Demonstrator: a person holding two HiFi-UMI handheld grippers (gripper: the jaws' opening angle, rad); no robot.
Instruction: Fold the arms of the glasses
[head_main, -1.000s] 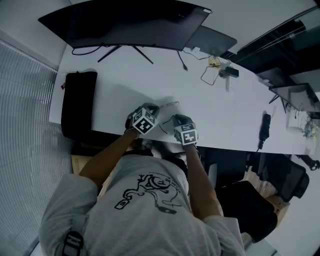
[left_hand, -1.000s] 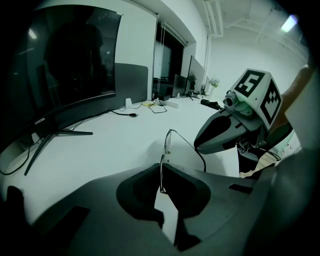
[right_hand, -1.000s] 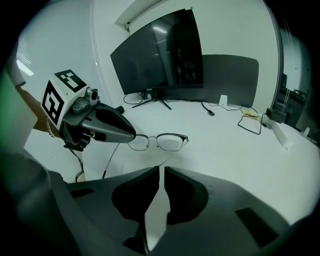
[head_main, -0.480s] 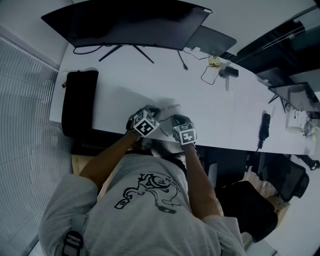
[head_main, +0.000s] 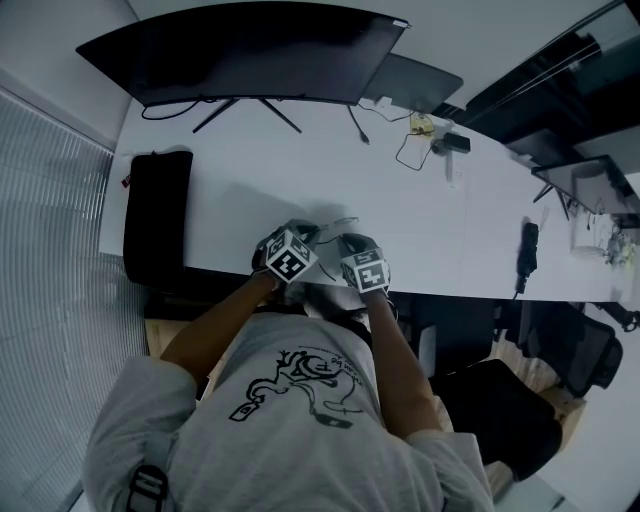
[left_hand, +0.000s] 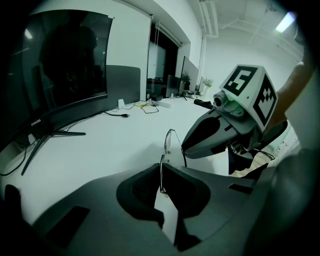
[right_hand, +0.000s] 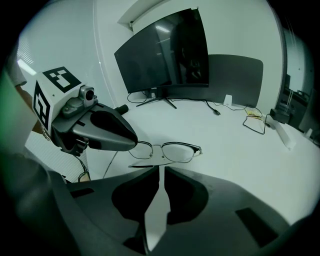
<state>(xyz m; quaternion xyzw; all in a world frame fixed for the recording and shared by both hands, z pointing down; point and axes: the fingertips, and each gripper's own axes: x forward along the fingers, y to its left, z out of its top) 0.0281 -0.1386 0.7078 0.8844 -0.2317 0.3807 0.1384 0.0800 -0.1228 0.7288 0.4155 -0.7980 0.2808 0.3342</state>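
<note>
Item: glasses (right_hand: 179, 152), thin metal frame, lenses facing the right tool.
- Left tool (left_hand: 161, 167): jaws closed on the rim at one end of the frame. The rest of the frame juts out beyond its tips.
- Right tool (right_hand: 161, 170): jaws drawn together with nothing between them. The glasses are just ahead of its tips, and a dark arm of the glasses lies between the frame and those tips.
- Desk (right_hand: 235, 150): white, beneath both tools.
- Monitor (right_hand: 165, 50): dark, well beyond the tools.
</note>
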